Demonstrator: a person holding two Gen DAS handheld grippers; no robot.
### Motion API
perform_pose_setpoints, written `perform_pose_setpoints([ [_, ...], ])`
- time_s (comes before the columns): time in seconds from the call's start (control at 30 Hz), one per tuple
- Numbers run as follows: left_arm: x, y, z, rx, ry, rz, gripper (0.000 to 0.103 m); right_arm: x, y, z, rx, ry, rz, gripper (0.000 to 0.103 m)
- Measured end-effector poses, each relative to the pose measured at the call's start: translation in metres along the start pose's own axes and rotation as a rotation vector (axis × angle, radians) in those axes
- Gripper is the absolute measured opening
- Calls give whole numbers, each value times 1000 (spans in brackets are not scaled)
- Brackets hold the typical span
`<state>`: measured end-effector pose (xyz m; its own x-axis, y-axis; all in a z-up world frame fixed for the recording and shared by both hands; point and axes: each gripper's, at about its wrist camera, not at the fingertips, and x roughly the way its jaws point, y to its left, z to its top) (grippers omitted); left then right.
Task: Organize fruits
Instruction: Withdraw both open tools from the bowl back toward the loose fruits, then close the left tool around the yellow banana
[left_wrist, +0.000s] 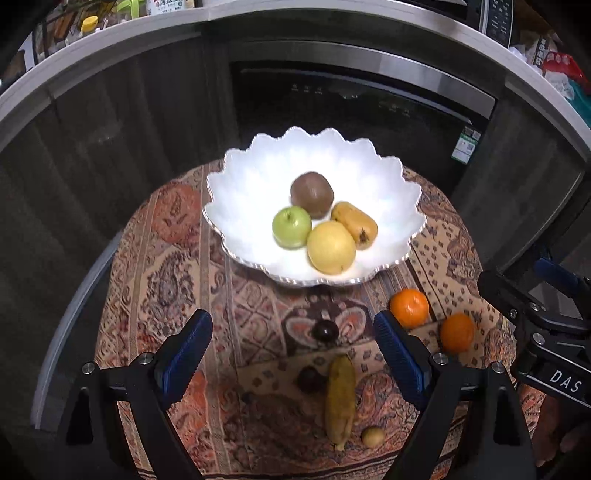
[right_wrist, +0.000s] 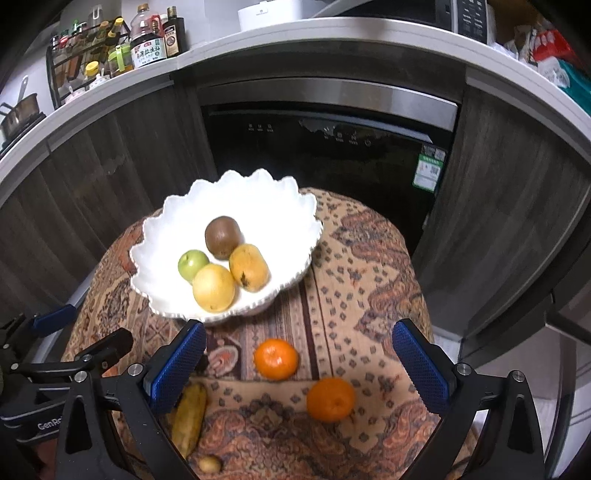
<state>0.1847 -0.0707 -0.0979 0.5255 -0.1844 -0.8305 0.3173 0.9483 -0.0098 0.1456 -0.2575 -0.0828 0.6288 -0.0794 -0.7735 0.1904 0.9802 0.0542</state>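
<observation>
A white scalloped bowl (left_wrist: 258, 162) (right_wrist: 258, 199) on a patterned cloth holds a brown kiwi (left_wrist: 312, 194), a green apple (left_wrist: 291, 226), a yellow pear (left_wrist: 331, 247) and a yellow-orange fruit (left_wrist: 354, 223). On the cloth lie two oranges (left_wrist: 410, 308) (left_wrist: 457, 332) (right_wrist: 276, 359) (right_wrist: 330, 398), two dark plums (left_wrist: 325, 331) (left_wrist: 310, 379), a long yellow fruit (left_wrist: 340, 400) (right_wrist: 189, 417) and a small yellowish fruit (left_wrist: 373, 436) (right_wrist: 209, 464). My left gripper (left_wrist: 293, 354) is open above the plums. My right gripper (right_wrist: 299, 362) is open over the oranges.
The small round table (right_wrist: 369, 258) stands before a dark oven (right_wrist: 325, 147) and wood-grain cabinets. The counter (right_wrist: 110, 85) above carries bottles, a spice rack and a pot. The right gripper's body (left_wrist: 546, 332) shows at the left wrist view's right edge.
</observation>
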Motion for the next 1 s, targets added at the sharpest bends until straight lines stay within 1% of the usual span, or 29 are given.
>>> perform_pose_setpoints([
  [0.27, 10, -10, -30, 5, 44, -14, 89, 0, -8, -30, 2, 35, -12, 102],
  [0.57, 28, -22, -61, 11, 79, -30, 88, 4, -18, -61, 12, 41, -37, 102],
  [0.67, 35, -25, -68, 15, 85, -28, 85, 5, -22, -71, 22, 33, -49, 102],
  [0.8, 44, -29, -77, 23, 97, -20, 83, 8, -25, -82, 34, 20, -63, 102],
  [0.93, 54, -33, -84, 36, 113, -7, 81, 14, -29, -96, 54, 27, -59, 102],
  [1.0, 58, -34, -86, 46, 117, -1, 78, 18, -28, -100, 56, 35, -51, 102],
])
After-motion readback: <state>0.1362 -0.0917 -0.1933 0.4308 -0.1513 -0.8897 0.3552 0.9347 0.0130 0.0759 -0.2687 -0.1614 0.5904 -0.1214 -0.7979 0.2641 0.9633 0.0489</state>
